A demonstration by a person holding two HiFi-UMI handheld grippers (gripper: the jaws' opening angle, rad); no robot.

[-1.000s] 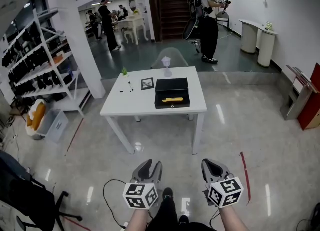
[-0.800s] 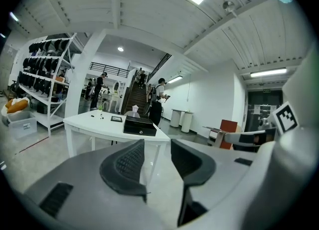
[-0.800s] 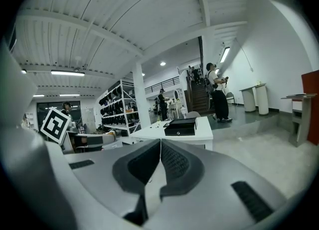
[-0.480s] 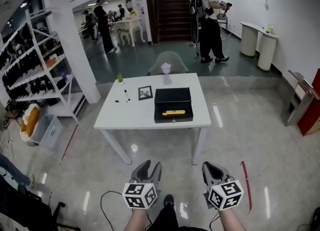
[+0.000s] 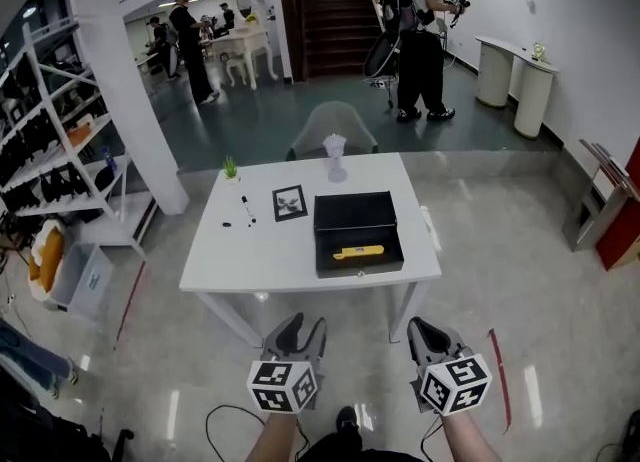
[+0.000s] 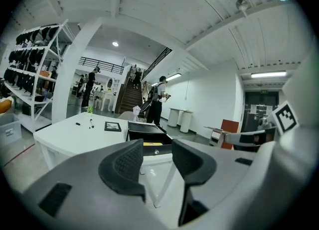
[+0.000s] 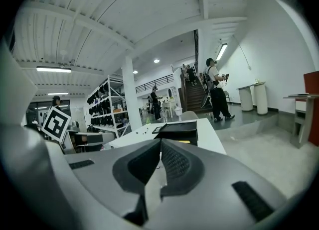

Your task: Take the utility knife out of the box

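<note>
Two tools, both short of the table (image 5: 260, 260). Your left gripper (image 5: 303, 326) has just been opening, jaws wide and empty, probably readying for the pick. Utility knife (image 5: 358, 251) lies in the open box (image 5: 360, 270). Right gripper (image 5: 421, 326): jaws together, idle.

I am in a big open work hall, part lab, part storeroom: a glossy grey floor (image 5: 520, 280), white steel shelving (image 5: 45, 150) stacked with dark gear, a wide staircase (image 5: 335, 20) at the back, a white table (image 5: 250, 260), and a person (image 5: 422, 40) wearing a backpack rig.
</note>
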